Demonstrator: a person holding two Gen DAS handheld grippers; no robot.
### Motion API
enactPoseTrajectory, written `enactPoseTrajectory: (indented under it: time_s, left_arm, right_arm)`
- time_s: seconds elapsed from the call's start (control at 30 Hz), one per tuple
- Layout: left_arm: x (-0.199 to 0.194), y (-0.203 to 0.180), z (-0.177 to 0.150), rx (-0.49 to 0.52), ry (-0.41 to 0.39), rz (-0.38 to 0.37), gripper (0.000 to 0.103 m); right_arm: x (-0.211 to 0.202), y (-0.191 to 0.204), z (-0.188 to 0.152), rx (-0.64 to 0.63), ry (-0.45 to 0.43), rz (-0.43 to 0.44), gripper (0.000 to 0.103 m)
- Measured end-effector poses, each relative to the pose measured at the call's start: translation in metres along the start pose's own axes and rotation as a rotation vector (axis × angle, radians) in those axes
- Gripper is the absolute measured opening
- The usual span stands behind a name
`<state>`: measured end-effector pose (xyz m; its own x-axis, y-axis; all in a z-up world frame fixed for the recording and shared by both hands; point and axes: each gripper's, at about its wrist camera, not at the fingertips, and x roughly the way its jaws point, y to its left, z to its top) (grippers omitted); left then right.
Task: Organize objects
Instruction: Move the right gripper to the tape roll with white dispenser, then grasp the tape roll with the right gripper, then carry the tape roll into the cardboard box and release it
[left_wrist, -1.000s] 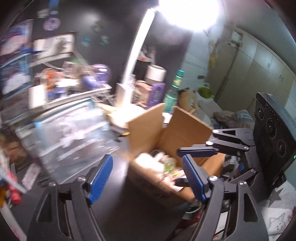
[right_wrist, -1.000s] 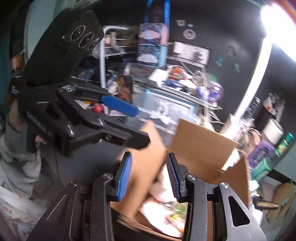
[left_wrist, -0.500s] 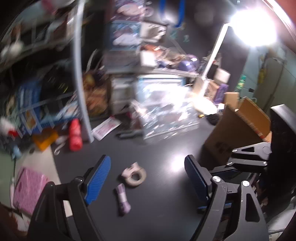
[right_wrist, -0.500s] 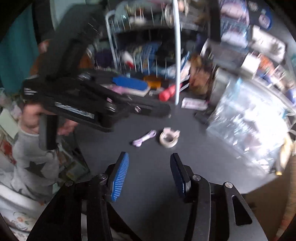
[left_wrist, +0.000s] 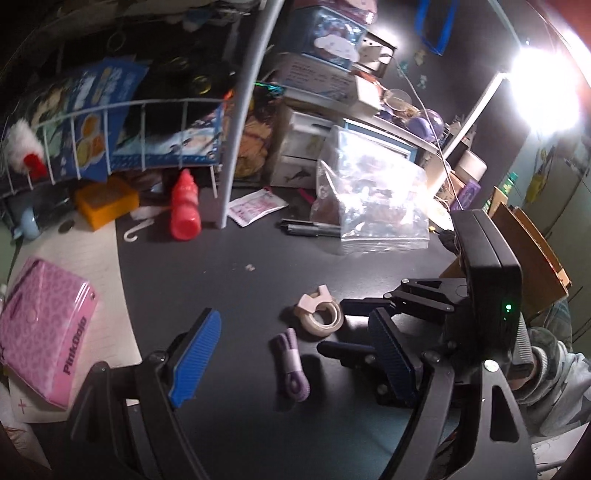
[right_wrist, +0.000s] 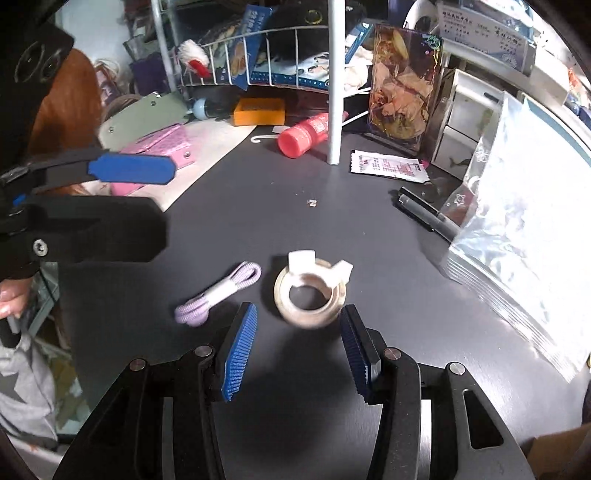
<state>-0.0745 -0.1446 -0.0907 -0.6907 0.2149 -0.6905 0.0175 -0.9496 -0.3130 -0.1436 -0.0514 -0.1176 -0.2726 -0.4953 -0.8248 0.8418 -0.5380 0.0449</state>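
A roll of pale tape (right_wrist: 310, 295) with a white dispenser clip lies flat on the dark desk (right_wrist: 332, 229). My right gripper (right_wrist: 297, 350) hovers just short of it, open, the roll slightly ahead of its blue pads and not touched. A coiled purple cable (right_wrist: 218, 293) lies left of the roll. In the left wrist view the cable (left_wrist: 291, 369) and tape (left_wrist: 321, 314) sit ahead of my open left gripper (left_wrist: 291, 354), which holds nothing. The right gripper (left_wrist: 343, 326) reaches in from the right beside the tape. The left gripper (right_wrist: 140, 199) shows at the left edge.
A clear plastic bag (left_wrist: 373, 199) and dark pens (left_wrist: 310, 229) lie behind the tape. A red bottle (left_wrist: 184, 206), a white pole (left_wrist: 240, 122) and a wire rack (left_wrist: 110, 122) stand at the back. A pink pouch (left_wrist: 40, 332) lies left, a cardboard box (left_wrist: 528, 251) right.
Both grippers swung away from the cardboard box and sank toward the desk; tape and cable came into view and grew closer. The right jaws widened a little.
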Motion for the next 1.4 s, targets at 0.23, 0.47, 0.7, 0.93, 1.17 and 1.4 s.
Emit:
enactPoseTrajectory:
  time_s: [0.23,0.47,0.7,0.93,1.17,1.4]
  left_arm:
    - [-0.001,0.007,0.003,-0.011,-0.009,-0.013,0.08]
    - [0.005,0.001,0.004,0.0,0.01,-0.018,0.08]
    - [0.012,-0.022,0.004,0.032,0.038,-0.08,0.08]
    - [0.004,-0.064,0.012,0.095,0.045,-0.228,0.079]
    - [-0.001,-0.11,0.026,0.187,0.048,-0.279,0.055]
    - [-0.005,-0.154,0.045,0.262,0.037,-0.325,0.04]
  right_arm:
    - [0.008,0.001,0.006,-0.04,-0.021,-0.053,0.043]
    - [0.001,0.003,0.002,-0.061,-0.037,-0.07,0.037]
    - [-0.036,0.011,-0.004,-0.066,-0.102,-0.058,0.037]
    - [-0.09,0.021,-0.016,-0.098,-0.183,-0.058,0.037]
    - [-0.142,0.024,-0.027,-0.14,-0.251,-0.131,0.037]
    - [-0.184,0.012,-0.035,-0.134,-0.288,-0.218,0.037]
